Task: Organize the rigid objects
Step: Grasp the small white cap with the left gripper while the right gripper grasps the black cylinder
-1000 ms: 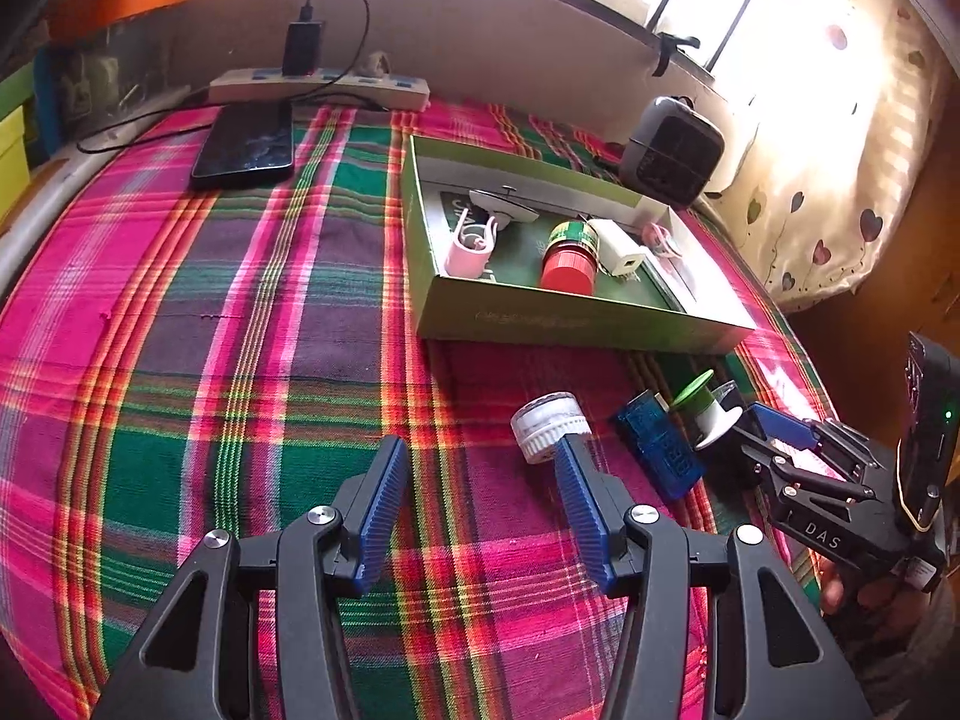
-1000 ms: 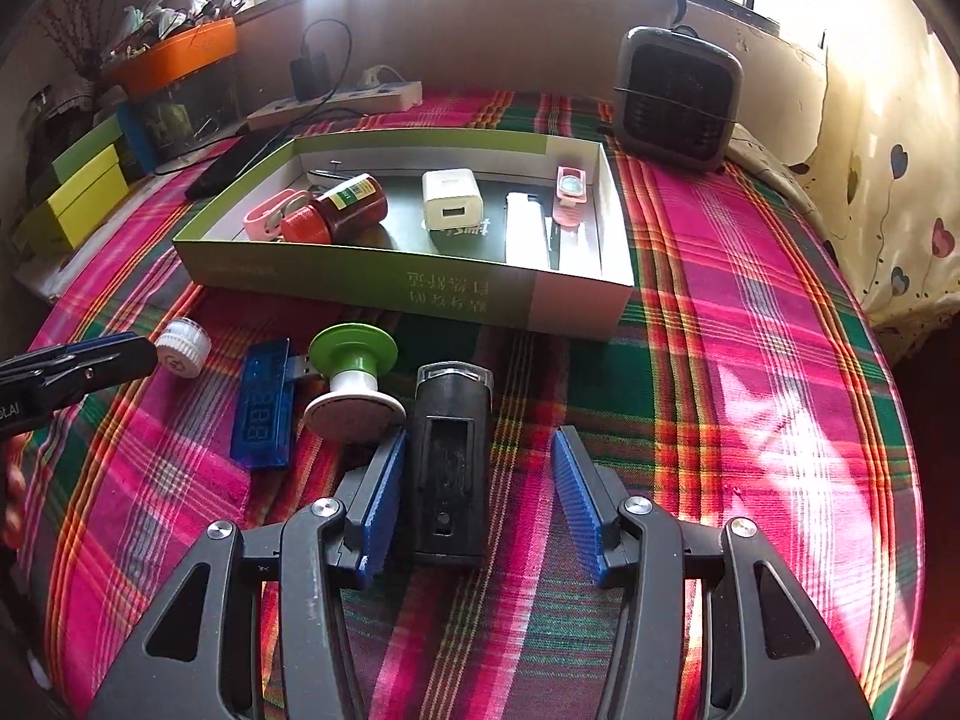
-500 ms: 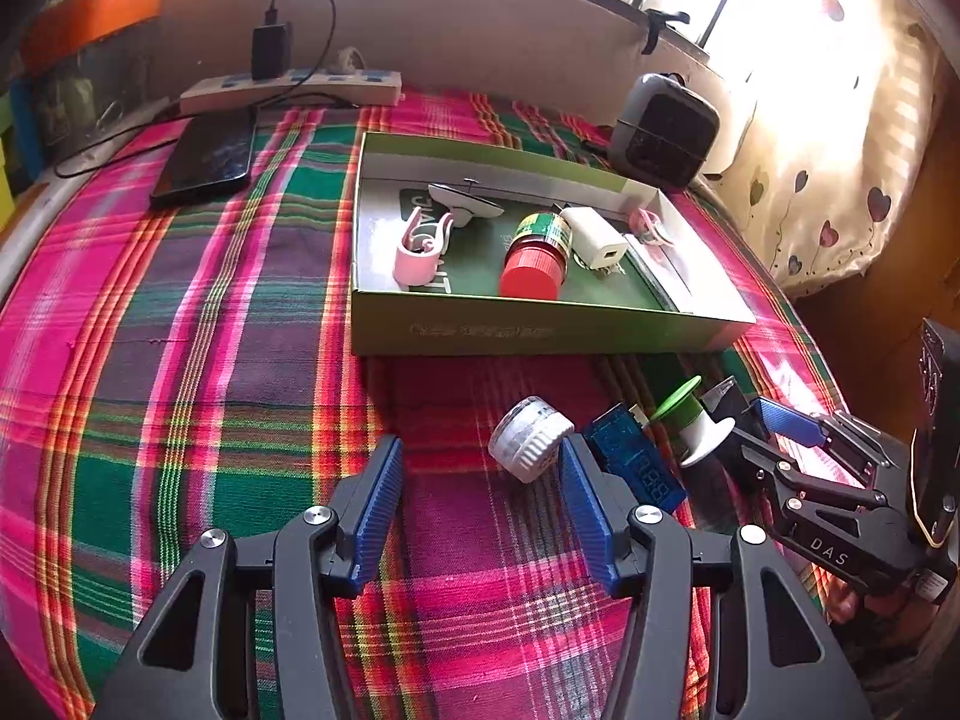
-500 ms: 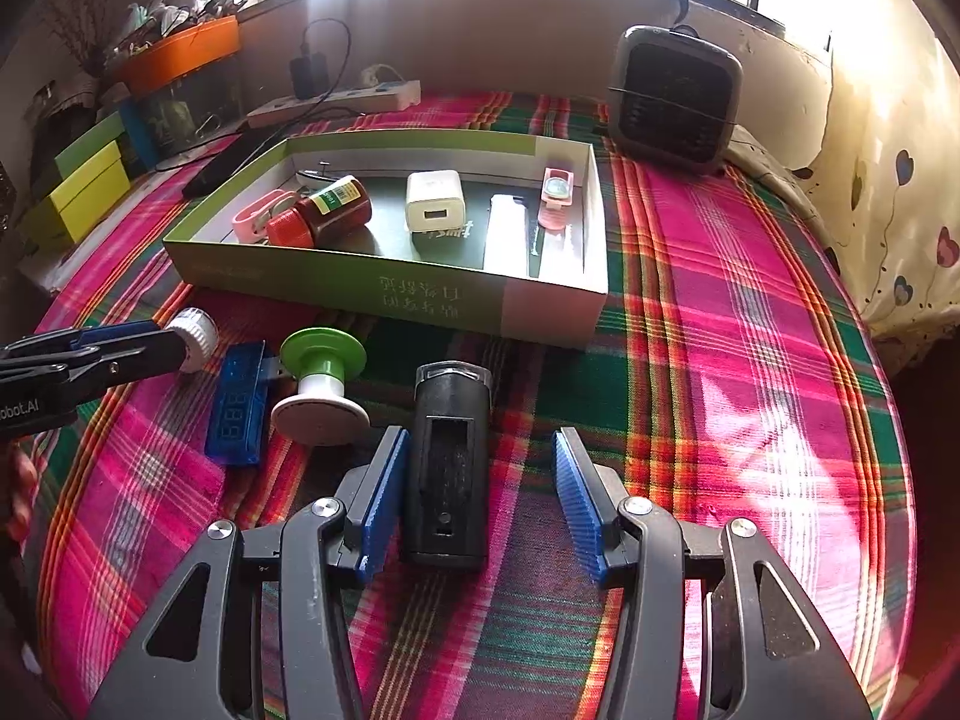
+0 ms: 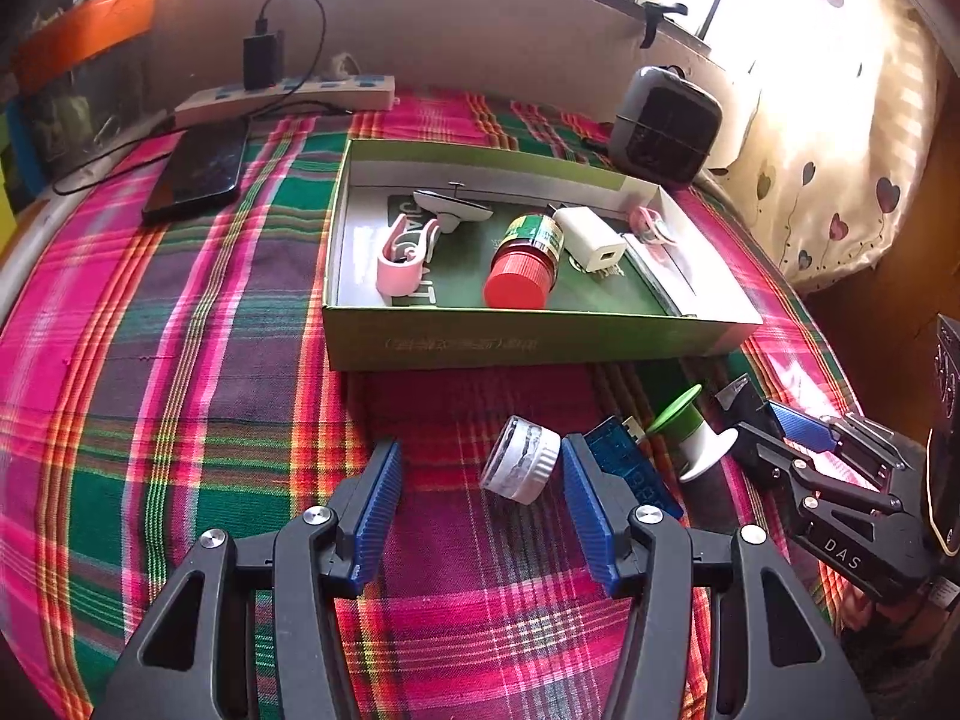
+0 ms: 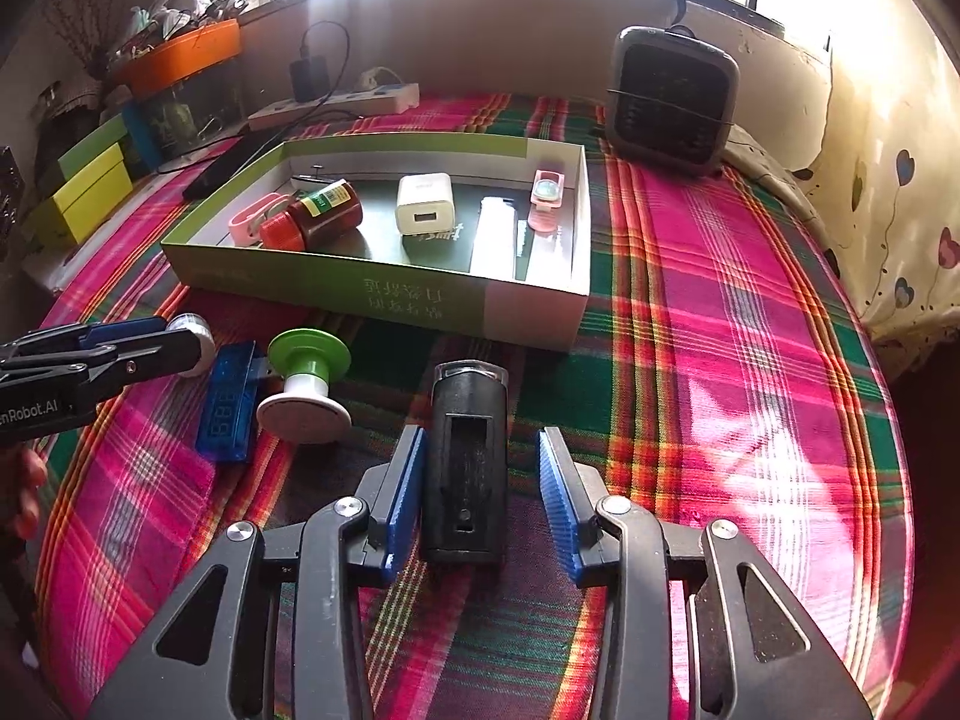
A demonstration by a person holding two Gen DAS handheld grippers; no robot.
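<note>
The black case (image 6: 465, 456) lies on the plaid cloth (image 6: 720, 360), near of the green box (image 6: 384, 294), between the closing jaws of the right gripper (image 6: 480, 468), left pad touching. The left gripper (image 5: 477, 483) is spread, the white cap (image 5: 521, 467) against its right pad
</note>
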